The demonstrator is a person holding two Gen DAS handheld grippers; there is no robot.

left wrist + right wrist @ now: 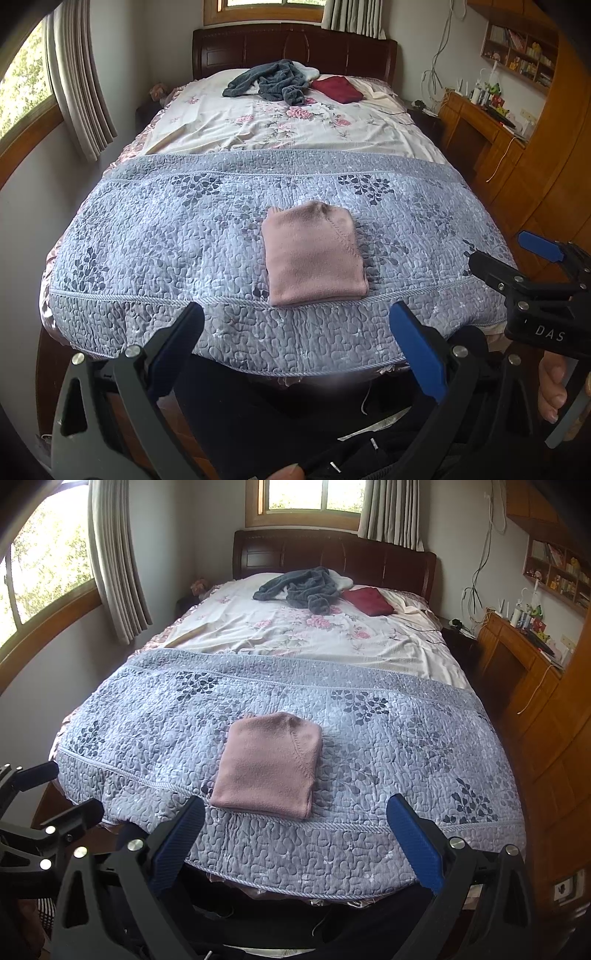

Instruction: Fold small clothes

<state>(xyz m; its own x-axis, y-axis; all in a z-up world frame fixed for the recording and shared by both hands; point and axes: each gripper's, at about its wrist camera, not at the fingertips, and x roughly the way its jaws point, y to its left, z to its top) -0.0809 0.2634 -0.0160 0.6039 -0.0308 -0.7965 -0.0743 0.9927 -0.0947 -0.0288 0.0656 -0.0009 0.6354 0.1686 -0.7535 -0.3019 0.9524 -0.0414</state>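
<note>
Left gripper [295,332]: jaws spread wide, holding nothing, hovering off the foot of the bed.
Pink garment [314,254]: folded into a neat, thick rectangle, one stitched seam showing on top; lies flat on the grey-blue quilt [147,229] near its front edge, clear of both grippers.
Right gripper [295,823]: jaws wide apart and empty, level with the bed's foot, just right of the garment.
Far end: grey clothing [269,83] and dark red cloth [338,89] by the headboard.

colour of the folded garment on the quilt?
Dusty pink folded garment, plain, no pattern. Shows best in the right wrist view.
</note>
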